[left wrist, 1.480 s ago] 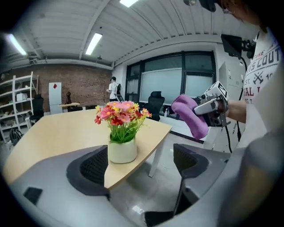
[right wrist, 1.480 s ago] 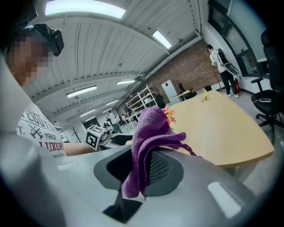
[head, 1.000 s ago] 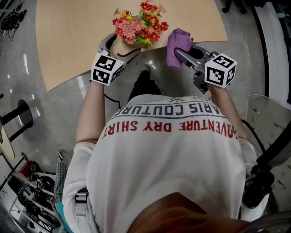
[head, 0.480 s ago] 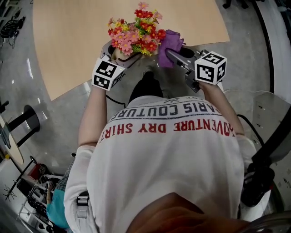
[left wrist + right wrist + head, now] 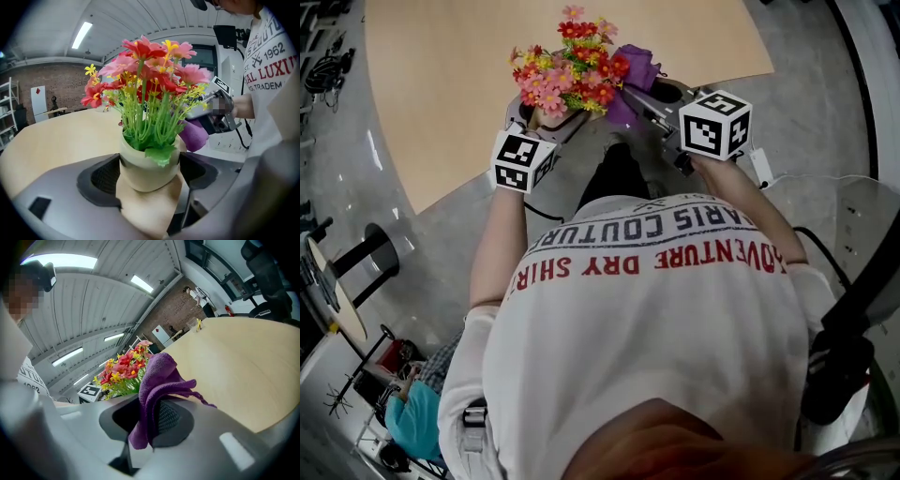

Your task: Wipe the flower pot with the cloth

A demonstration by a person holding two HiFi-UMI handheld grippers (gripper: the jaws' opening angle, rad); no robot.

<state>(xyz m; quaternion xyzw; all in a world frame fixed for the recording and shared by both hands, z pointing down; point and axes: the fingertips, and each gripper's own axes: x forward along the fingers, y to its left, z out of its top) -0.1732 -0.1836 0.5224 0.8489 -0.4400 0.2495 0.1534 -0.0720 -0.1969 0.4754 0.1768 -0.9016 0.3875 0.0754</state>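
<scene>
A cream flower pot [image 5: 147, 168] full of red, pink and yellow artificial flowers [image 5: 150, 70] sits between the jaws of my left gripper [image 5: 149, 174], whose pads press on its sides. In the head view the pot [image 5: 546, 116] is at the near edge of the wooden table [image 5: 450, 84], under the flowers [image 5: 567, 66]. My right gripper [image 5: 150, 423] is shut on a folded purple cloth [image 5: 157, 390]. The cloth [image 5: 636, 70] is right beside the flowers, on their right, and level with the pot's rim in the left gripper view. I cannot tell whether the cloth [image 5: 194, 133] touches the pot.
The light wooden table [image 5: 243, 362] stretches away beyond both grippers. Grey glossy floor [image 5: 441, 234] lies around it. A dark stand base [image 5: 370, 258] is at the left, clutter [image 5: 394, 412] at the lower left, and dark equipment [image 5: 839, 366] at the right.
My right gripper has carried the purple cloth leftward, closing the gap to the flowers. The left gripper has kept the pot in about the same place.
</scene>
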